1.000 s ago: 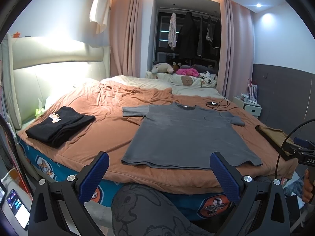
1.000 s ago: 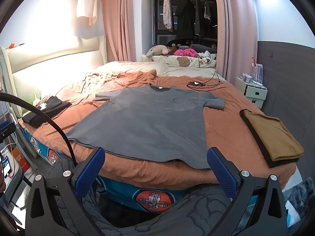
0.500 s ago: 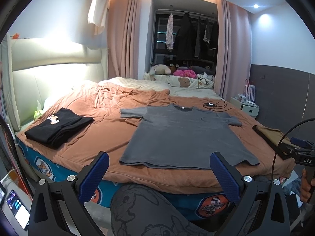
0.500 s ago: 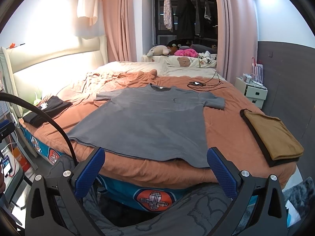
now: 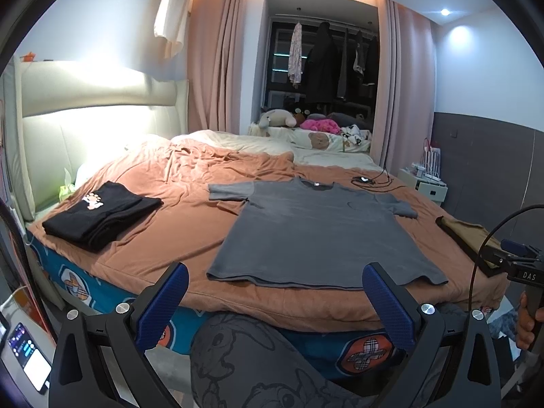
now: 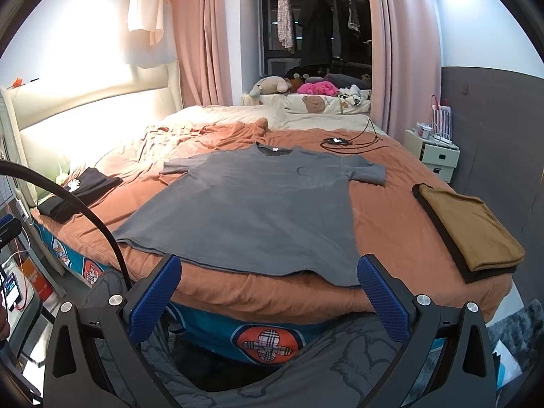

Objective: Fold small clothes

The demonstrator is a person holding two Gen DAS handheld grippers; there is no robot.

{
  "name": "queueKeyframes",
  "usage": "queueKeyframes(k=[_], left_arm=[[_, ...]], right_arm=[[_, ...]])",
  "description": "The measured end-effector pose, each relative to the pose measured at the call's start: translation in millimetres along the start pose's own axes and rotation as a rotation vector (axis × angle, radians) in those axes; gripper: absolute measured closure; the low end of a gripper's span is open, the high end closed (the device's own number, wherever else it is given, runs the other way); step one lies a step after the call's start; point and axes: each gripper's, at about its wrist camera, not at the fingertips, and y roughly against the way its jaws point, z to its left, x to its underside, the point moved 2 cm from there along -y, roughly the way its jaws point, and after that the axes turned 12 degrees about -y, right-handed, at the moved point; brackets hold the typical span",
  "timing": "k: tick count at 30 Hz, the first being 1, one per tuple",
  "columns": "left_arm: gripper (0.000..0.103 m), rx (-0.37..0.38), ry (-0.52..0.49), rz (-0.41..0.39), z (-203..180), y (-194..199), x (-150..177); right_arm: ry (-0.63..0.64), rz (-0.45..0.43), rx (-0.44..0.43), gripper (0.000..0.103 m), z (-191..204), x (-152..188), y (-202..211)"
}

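Grey T-shirt: lies flat and spread out, front up, on the orange-brown blanket of the bed.
Pointing: collar toward the far end of the bed, hem toward the near edge where both claws wait.
Long axis: runs hem to collar, from the near edge away into the room; the two short sleeves stick out sideways across that line.
Hem edge: sits just short of the bed's near edge, slightly wavy, with a narrow band of blanket showing in front of it.
Left of the T-shirt: a broad stretch of bare blanket, then a folded black garment with a paw print, well apart from the T-shirt.
Right of the T-shirt: a strip of bare blanket, then a folded tan garment near the bed's right edge, not touching the sleeve.
Beyond the collar: rumpled blanket, and a dark cable with a small device lying near the right sleeve's far side.
Left claw: fingers spread wide, holding nothing, poised off the bed in front of the hem.
Right claw: fingers spread wide, holding nothing, also short of the hem, off the bed.
Below the claws: a person's leg in grey printed fabric, close against the bed's near side.
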Motion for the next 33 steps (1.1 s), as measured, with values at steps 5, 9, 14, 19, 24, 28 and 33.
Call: queueKeyframes(k=[5,9,14,19,24,28,33], left_arm=[[0.000,-0.004,0.004,-0.005,-1,1,-3],[0.000,-0.004,0.009,-0.007,7,2,-2],[0.000,0.002,0.013,0.000,10,1,-16],[0.000,-0.006,0.021,0.005,16,-3,-38],[0.000,-0.003,0.040,0.010,24,-11,-46],[0.000,-0.009,0.021,0.013,29,-18,-47],[0.000,0.015,0.035,0.026,45,-30,-41]], right_arm=[[0.006,-0.006,-0.005,0.000,0,0,1],[0.010,-0.007,-0.008,0.000,-1,0,0],[0.010,-0.014,-0.011,0.000,-4,-4,1],[0.020,0.009,-0.024,0.000,-5,-12,0],[0.046,0.019,-0.020,0.000,-3,-16,-4],[0.042,0.020,-0.015,0.000,-2,-23,-11],[0.037,0.045,-0.021,0.000,9,-31,-28]])
